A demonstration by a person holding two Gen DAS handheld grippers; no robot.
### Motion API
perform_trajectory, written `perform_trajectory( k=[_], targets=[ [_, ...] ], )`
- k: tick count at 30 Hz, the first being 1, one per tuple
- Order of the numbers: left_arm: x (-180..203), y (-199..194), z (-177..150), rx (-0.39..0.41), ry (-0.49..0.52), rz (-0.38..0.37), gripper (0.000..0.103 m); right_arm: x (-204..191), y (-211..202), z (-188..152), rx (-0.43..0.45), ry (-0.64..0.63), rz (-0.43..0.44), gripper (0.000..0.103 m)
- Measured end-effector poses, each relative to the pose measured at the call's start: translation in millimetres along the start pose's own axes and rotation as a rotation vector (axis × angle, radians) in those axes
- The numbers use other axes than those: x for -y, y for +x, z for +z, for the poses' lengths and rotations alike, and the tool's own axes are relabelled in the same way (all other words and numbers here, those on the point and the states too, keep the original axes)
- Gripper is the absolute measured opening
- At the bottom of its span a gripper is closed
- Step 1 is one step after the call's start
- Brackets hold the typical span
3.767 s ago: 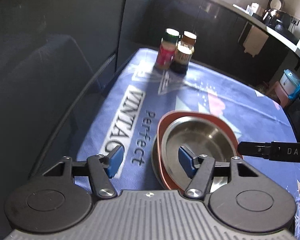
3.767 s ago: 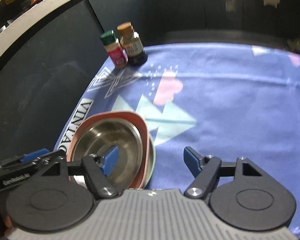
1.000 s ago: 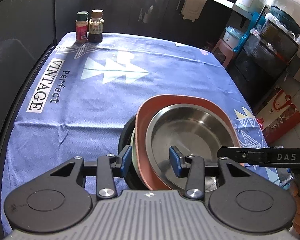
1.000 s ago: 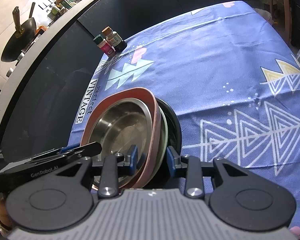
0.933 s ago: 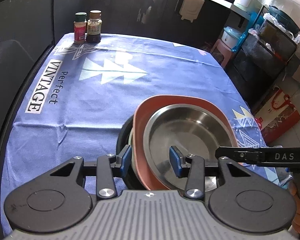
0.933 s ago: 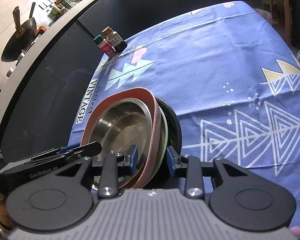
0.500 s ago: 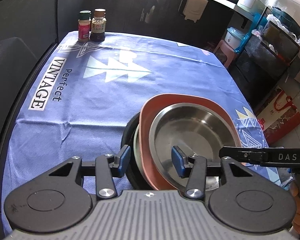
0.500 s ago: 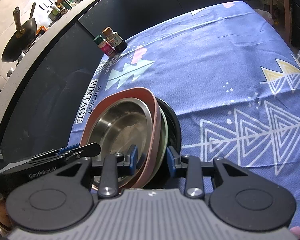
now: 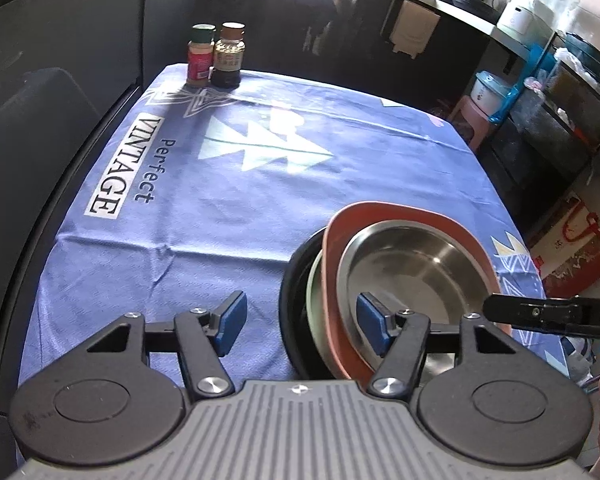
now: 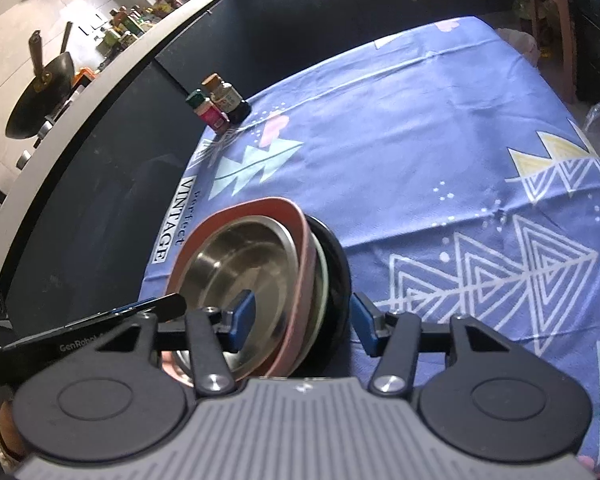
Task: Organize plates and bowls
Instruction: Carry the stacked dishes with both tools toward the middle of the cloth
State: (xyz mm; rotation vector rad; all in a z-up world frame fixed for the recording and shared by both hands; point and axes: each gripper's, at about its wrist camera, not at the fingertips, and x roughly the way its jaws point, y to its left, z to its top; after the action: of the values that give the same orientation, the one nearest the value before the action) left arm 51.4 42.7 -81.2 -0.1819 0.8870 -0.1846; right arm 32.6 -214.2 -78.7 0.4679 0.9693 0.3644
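A stack of dishes sits near the front edge of the blue tablecloth: a steel bowl [image 9: 412,272] [image 10: 236,264] in a pink plate [image 9: 432,216] [image 10: 300,232], over a pale green plate [image 9: 314,280] and a black bowl [image 9: 294,280] [image 10: 338,264]. My left gripper [image 9: 300,322] is open, its jaws straddling the stack's left rim without gripping. My right gripper [image 10: 302,318] is open, its jaws straddling the stack's right rim.
Two spice jars [image 9: 216,56] [image 10: 216,104] stand at the far left corner of the cloth [image 9: 228,184]. A dark cabinet wall runs along the left. A pink stool [image 9: 472,116] and shelves stand beyond the table's right edge.
Both grippers have opened and let go of the stack's rims. The left view has moved in closer to the table; the stack stays put.
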Motion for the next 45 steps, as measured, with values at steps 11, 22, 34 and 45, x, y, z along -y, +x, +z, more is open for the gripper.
perform_trajectory(
  k=[11, 22, 34, 45],
  targets=[
    [-1.9, 8.9, -2.0, -0.024, -0.005, 0.002, 0.070, 5.9, 11.5, -2.7, -0.039, 0.032, 0.011, 0.035],
    [-6.1, 19.7, -2.8, -0.060, -0.027, -0.022, 0.072, 8.5, 18.4, -3.2, -0.057, 0.054, 0.021, 0.035],
    [-8.7, 27.1, -0.2, -0.071, -0.065, -0.073, 0.063, 5.3, 25.6, -4.6, -0.071, 0.038, 0.025, 0.035],
    [1.0, 30.4, 0.5, -0.083, -0.055, -0.112, 0.061, 1.5, 26.7, -5.3, -0.062, 0.007, 0.022, 0.035]
  ],
)
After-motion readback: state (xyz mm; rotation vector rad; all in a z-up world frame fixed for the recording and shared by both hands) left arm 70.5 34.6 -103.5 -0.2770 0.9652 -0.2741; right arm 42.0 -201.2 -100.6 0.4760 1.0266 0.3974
